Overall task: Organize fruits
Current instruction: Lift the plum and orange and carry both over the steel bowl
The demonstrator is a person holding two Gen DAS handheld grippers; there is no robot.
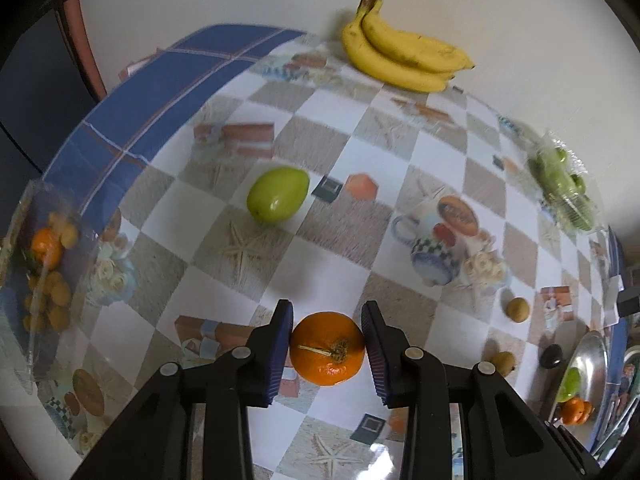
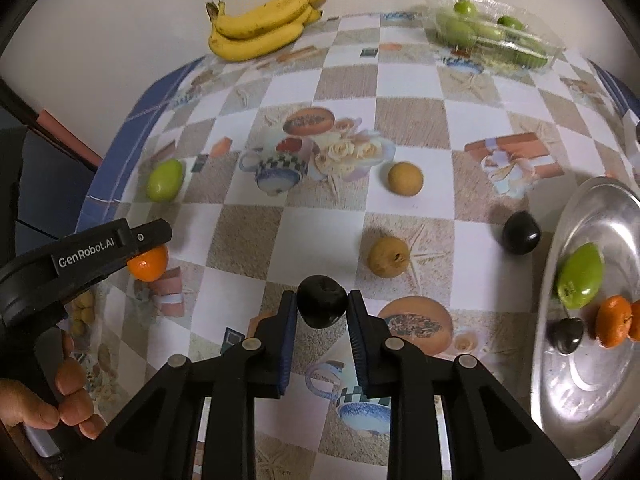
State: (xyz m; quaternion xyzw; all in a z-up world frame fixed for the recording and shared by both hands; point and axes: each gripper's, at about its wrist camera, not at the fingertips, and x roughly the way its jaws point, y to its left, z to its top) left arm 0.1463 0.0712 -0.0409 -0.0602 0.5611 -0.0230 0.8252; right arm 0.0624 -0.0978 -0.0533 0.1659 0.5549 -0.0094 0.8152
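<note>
My left gripper (image 1: 327, 346) is shut on an orange mandarin (image 1: 327, 347), its pads touching both sides; the same mandarin shows in the right wrist view (image 2: 148, 263). My right gripper (image 2: 322, 307) is shut on a dark plum (image 2: 321, 306) just above the table. A steel plate (image 2: 592, 384) at the right holds a green fruit (image 2: 580, 275), a mandarin (image 2: 614, 321) and a dark plum (image 2: 566, 334). On the tablecloth lie a green fruit (image 1: 278, 199), two brown fruits (image 2: 405, 178) (image 2: 389, 257) and another dark plum (image 2: 521, 233).
A bunch of bananas (image 2: 260, 26) lies at the far edge by the wall. A clear plastic box of green fruits (image 2: 492, 32) stands far right. A clear box with orange and brown fruits (image 1: 46, 276) sits at the left edge. The plate also shows in the left view (image 1: 588, 364).
</note>
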